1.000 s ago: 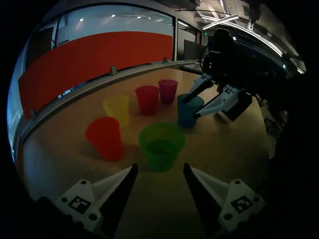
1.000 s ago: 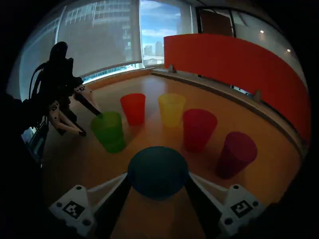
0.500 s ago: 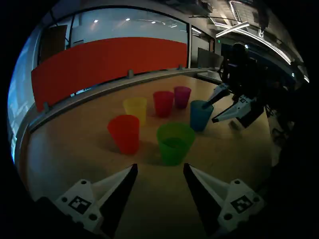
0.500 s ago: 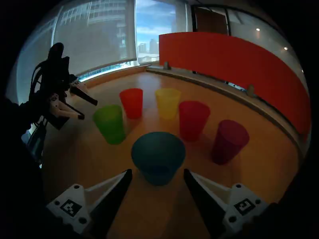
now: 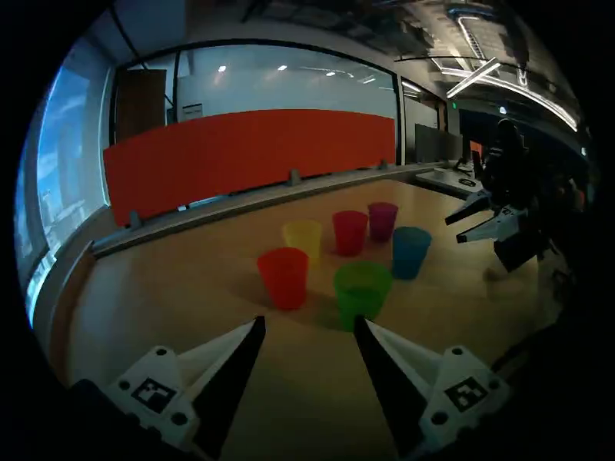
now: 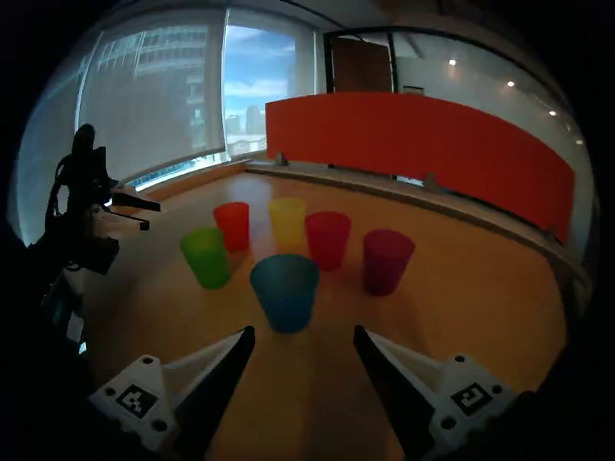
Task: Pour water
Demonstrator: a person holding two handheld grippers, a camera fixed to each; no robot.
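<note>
While both gape wide, empty, left tongs (image 5: 307, 320) face the green cup (image 5: 361, 293), right tongs (image 6: 304, 329) the blue cup (image 6: 285, 292).

The left gripper view sits low over the table (image 5: 154, 284), near the cluster of cups (image 5: 361, 288), facing the red panel (image 5: 254, 154), with the right gripper (image 5: 453, 230) far right. The right gripper view faces the same cups from another side, toward the windows (image 6: 154, 100), the left gripper (image 6: 152, 217) far left.
</note>
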